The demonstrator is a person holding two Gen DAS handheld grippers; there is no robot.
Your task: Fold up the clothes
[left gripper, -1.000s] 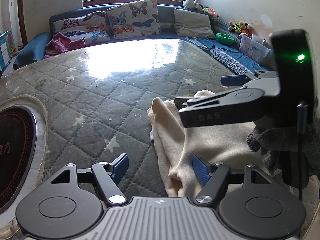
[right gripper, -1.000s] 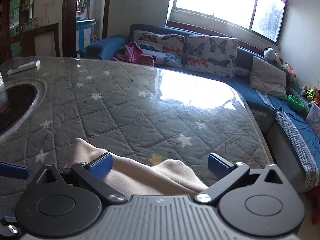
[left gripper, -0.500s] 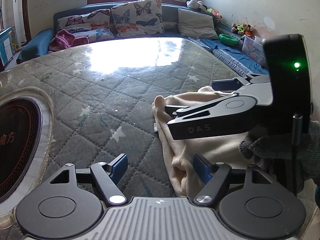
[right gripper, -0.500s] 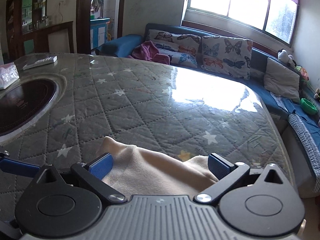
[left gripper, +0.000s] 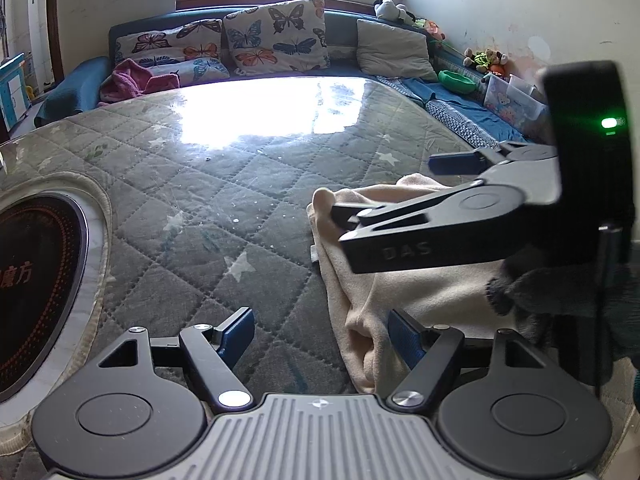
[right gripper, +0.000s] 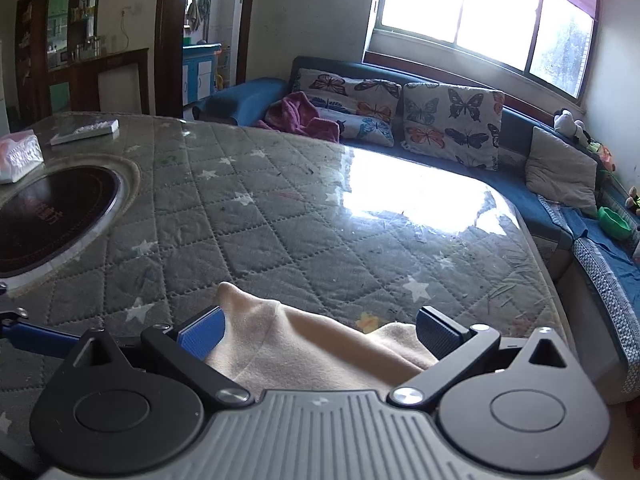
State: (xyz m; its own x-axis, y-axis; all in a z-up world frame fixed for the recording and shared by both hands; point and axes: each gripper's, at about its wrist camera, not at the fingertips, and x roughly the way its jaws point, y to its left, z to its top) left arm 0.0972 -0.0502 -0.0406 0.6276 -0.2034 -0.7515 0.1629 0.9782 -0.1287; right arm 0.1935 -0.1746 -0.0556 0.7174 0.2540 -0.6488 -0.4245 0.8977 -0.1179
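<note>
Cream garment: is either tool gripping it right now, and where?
No. The left tool and right tool are open over the cream garment.

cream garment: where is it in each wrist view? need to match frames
Left wrist: cream garment lies right of centre on the quilted table cover, under the right tongs.
Right wrist: cream garment at bottom centre, between that view's own open tongs.
Shared landmark: butterfly cushion on the blue sofa.

Cream garment [left gripper: 420, 292]: lower part hidden behind left hand-held gripper [left gripper: 320, 332] at 6 o'clock; right part covered by right hand-held gripper [left gripper: 400, 188] at 3 o'clock. Dark inset disc [left gripper: 36, 280] cut off at 9 o'clock.
</note>
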